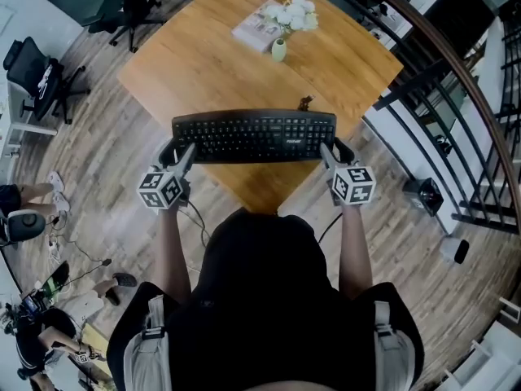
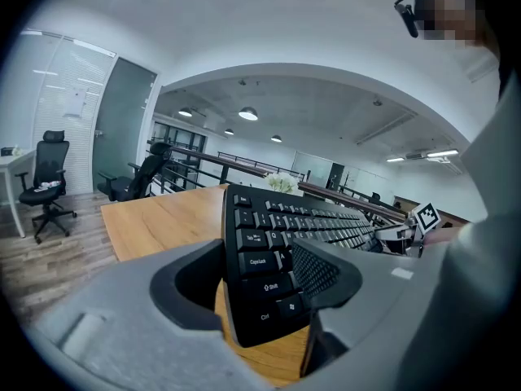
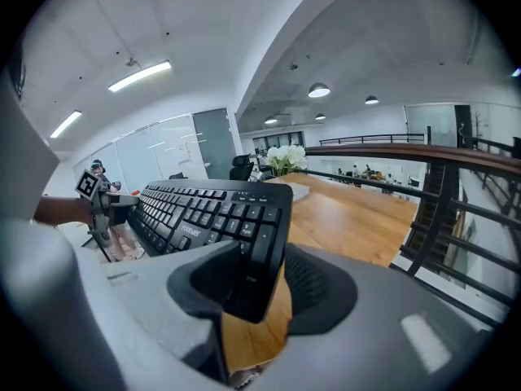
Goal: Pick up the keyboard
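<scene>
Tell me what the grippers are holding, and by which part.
Both hold the black keyboard: the left gripper clamps its left end, at the Ctrl and Shift keys; the right gripper clamps its right end, at the number pad.

Quick count: one keyboard (image 1: 254, 136), one wooden table (image 1: 203, 63), two grippers, i.e. left gripper (image 1: 181, 155) and right gripper (image 1: 335, 150). Far end has one vase (image 1: 278, 50) of white flowers and one book (image 1: 256, 29). Two office chairs on the left: near chair (image 1: 34, 70), far chair (image 1: 133, 5).

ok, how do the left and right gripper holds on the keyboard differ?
Left gripper clamps the keyboard at its Caps Lock end; right gripper clamps its number-pad end. Left gripper's visible textured pad sits on the keys; right gripper's sits behind the keyboard. Both are shut on it.
</scene>
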`<state>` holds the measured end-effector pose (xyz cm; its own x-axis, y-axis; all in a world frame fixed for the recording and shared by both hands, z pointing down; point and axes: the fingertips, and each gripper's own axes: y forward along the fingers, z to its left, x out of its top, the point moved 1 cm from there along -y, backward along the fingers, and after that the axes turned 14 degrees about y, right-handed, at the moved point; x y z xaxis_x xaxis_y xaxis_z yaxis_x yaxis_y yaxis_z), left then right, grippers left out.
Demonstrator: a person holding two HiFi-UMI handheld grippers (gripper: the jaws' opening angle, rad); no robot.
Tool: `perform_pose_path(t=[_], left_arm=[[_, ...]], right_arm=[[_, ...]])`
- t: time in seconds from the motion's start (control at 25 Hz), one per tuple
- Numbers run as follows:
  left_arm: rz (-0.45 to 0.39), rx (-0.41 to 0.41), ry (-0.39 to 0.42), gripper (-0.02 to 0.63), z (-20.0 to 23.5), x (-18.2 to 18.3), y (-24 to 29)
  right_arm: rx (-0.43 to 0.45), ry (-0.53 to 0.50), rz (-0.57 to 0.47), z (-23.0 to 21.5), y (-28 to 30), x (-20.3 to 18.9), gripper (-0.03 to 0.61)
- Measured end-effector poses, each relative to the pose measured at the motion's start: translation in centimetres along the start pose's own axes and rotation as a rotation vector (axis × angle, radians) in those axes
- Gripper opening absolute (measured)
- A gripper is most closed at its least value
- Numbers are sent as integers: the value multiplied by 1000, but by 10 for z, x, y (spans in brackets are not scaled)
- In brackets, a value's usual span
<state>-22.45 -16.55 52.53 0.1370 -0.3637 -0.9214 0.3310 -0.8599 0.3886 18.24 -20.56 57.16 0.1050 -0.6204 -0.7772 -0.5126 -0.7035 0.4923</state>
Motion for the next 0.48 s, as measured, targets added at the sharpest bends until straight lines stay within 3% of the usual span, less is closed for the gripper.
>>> perform_pose_path(t=[0.48], left_arm=[[-49,78,5,261,-14,5,-29]], right_arm=[[63,-41,-13,4,-5,5,164]])
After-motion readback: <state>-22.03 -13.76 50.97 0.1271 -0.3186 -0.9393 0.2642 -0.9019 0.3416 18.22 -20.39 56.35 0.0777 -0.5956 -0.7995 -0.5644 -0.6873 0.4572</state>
